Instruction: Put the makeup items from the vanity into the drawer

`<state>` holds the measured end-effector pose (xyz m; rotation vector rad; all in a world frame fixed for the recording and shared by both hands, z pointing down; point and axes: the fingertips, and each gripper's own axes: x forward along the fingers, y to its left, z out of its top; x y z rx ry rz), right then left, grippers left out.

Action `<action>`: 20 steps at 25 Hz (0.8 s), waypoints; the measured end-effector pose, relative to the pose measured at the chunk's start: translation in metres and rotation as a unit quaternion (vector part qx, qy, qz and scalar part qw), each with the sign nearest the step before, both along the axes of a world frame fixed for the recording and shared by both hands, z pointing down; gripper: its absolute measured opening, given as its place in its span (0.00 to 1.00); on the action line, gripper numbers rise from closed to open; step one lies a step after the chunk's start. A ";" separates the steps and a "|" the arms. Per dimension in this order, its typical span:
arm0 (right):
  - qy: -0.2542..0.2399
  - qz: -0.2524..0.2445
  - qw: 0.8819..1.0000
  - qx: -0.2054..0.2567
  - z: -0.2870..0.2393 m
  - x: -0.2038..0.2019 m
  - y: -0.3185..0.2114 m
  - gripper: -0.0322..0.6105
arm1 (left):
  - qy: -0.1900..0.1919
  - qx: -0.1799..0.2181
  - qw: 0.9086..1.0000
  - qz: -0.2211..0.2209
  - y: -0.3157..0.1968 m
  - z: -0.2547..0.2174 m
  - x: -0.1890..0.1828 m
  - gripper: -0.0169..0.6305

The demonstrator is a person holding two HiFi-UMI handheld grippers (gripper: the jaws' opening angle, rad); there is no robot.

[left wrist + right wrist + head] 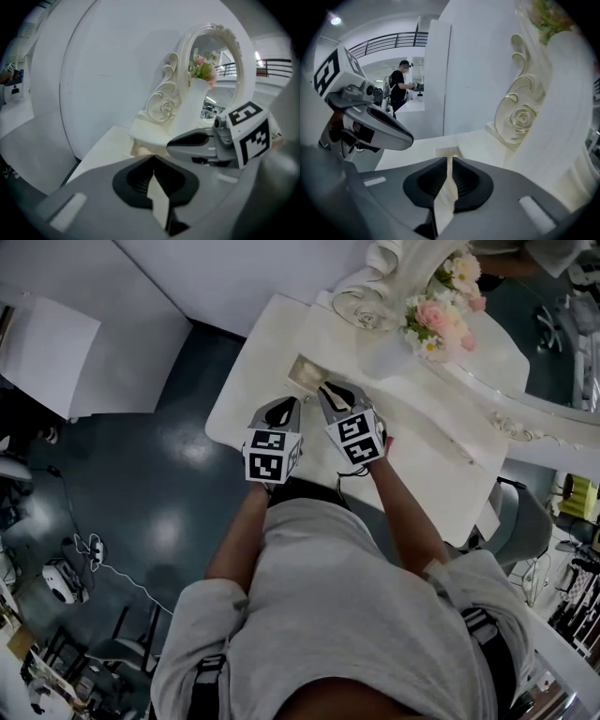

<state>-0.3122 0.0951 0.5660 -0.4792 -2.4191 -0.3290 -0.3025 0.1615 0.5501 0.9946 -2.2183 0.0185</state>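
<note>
— Over the flat white vanity top (246, 381), head view first: left gripper (288, 407) and right gripper (330, 390) side by side, both aimed at the small beige open drawer (303, 373) just ahead of them. Any makeup items showing?

— None visible on the bare top from up there. Only the bunch of pink and white flowers (431, 315) farther back by the mirror. Best not to call the job finished; check round the flowers and the raised shelf first.

— Left gripper view next?

— Black ribbed pads (136, 180) pressed together, nothing pinched. Drawer mouth just beyond the tips, right gripper alongside. Keep this one closed and clear of the opening, or use it to steady the drawer front.

— And the right gripper view?

— Pads (465, 180) a narrow slit apart, only pale surface showing through, no item between them as far as can be told. Drawer straight ahead, close beyond the tips.

— Probably at the drawer end of a trip, then. How to do it well?

— Stay centred over the opening, go low before letting anything drop, rise straight up clear of the drawer walls, and mind the scrolled cream mirror frame (518, 117) on the right.
</note>
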 end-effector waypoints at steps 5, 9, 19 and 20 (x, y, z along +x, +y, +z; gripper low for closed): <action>-0.016 0.057 0.997 -0.044 -0.010 0.039 -0.038 0.05 | -0.009 -0.006 0.999 0.045 -0.041 -0.004 0.029 0.03; -0.006 0.106 0.991 -0.080 -0.009 0.072 -0.061 0.05 | -0.007 -0.010 0.996 0.088 -0.069 -0.003 0.048 0.03; 0.011 0.192 0.976 -0.100 0.007 0.154 -0.108 0.05 | -0.001 -0.026 0.985 0.171 -0.124 0.003 0.098 0.03; 0.010 0.199 0.975 -0.103 0.007 0.158 -0.110 0.05 | -0.001 -0.027 0.984 0.178 -0.127 0.002 0.102 0.03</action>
